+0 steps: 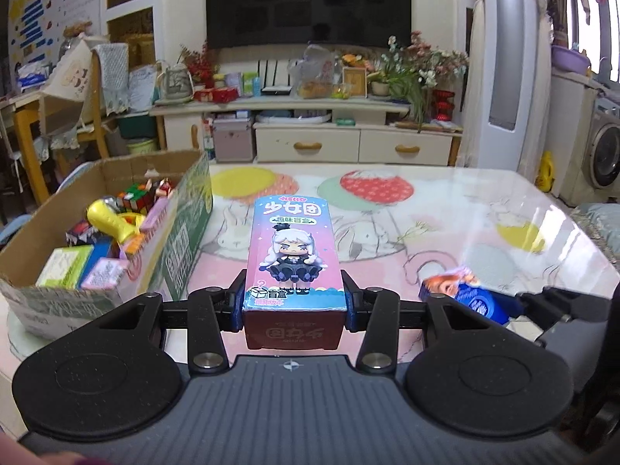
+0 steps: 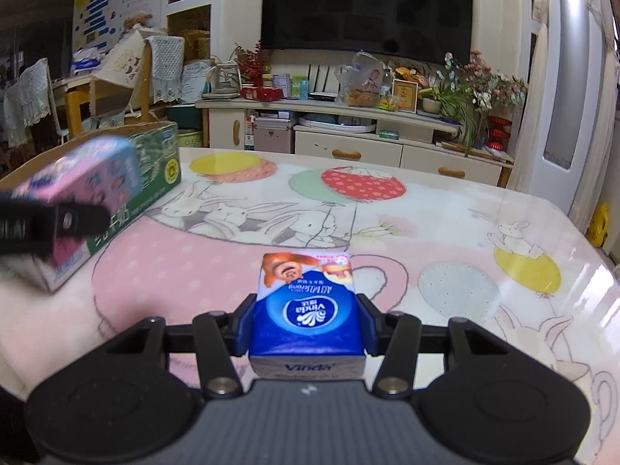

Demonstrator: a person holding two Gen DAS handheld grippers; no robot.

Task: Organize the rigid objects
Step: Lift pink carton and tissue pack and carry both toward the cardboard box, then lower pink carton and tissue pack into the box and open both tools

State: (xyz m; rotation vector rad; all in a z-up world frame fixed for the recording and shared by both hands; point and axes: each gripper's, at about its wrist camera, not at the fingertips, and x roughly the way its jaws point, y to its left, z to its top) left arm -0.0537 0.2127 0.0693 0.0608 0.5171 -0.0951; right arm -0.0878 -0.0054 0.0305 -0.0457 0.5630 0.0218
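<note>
Grippers both carry loads above the table point(image 2: 445, 209): left gripper point(image 1: 294, 294) is clamped on a pink box point(image 1: 294, 248), beside the carton point(image 1: 170, 255) of toys; right gripper point(image 2: 308, 325) is clamped on a blue pack point(image 2: 306, 310).

**Living room behind the table**

A dark television point(image 1: 308, 2) hangs on the cream wall at twelve o'clock above a white cabinet point(image 1: 310, 143) crowded with flowers point(image 1: 422, 62). A washing machine point(image 1: 606, 155) stands at three o'clock. The table point(image 2: 445, 224) wears a glossy rabbit-and-balloon cover.
</note>
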